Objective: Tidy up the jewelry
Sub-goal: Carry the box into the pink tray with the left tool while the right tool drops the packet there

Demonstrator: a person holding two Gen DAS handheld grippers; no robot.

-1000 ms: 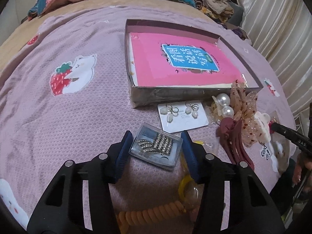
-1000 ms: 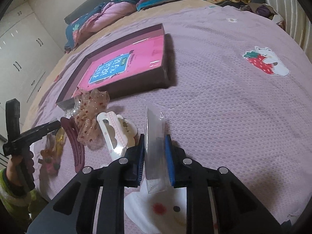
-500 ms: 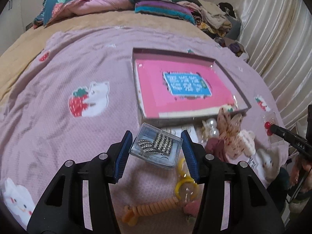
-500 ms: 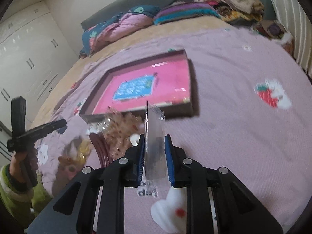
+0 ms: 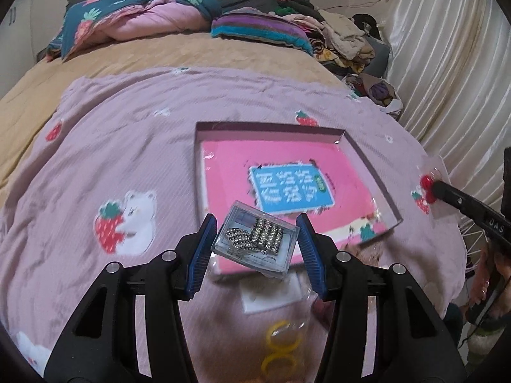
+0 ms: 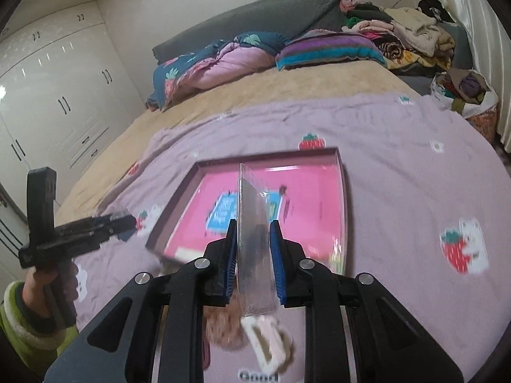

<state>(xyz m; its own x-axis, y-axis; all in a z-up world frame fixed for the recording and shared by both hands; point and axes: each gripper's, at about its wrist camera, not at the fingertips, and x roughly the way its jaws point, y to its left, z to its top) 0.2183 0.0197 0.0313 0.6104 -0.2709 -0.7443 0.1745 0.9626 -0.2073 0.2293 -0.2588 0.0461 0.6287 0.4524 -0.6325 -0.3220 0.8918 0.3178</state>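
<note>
Left wrist view: your left gripper (image 5: 255,245) is clenched on the clear case (image 5: 255,242) with the rhinestone clip inside, and the case is skewed between the pads, one corner toward 11 o'clock. A second ago that case hung low over the pile of hair things on the blanket (image 5: 95,159); now you have lifted it, and it sits in front of the near edge of the tray (image 5: 367,156), which has slid from 12 o'clock down toward the centre of the view. The earring card (image 5: 271,293) and yellow rings (image 5: 281,344) have dropped to 6 o'clock, below the case. At 3 o'clock your right gripper's tip shows with a red ornament in a clear packet.

Right wrist view: your right gripper (image 6: 254,255) is clamped on that thin clear packet (image 6: 255,239), seen edge-on and upright. It too has risen: the white claw clip (image 6: 268,341) and the frilly bow (image 6: 223,325) that lay at 9 o'clock are now at 6 o'clock under the fingers, and the tray (image 6: 341,172) fills the centre behind the packet. Your left hand (image 6: 48,281) shows at 8 o'clock.

Both pieces are off the bed and lined up on the tray, so the pick-up looks done and the drop-in is next; neither is yet over its floor for certain.
</note>
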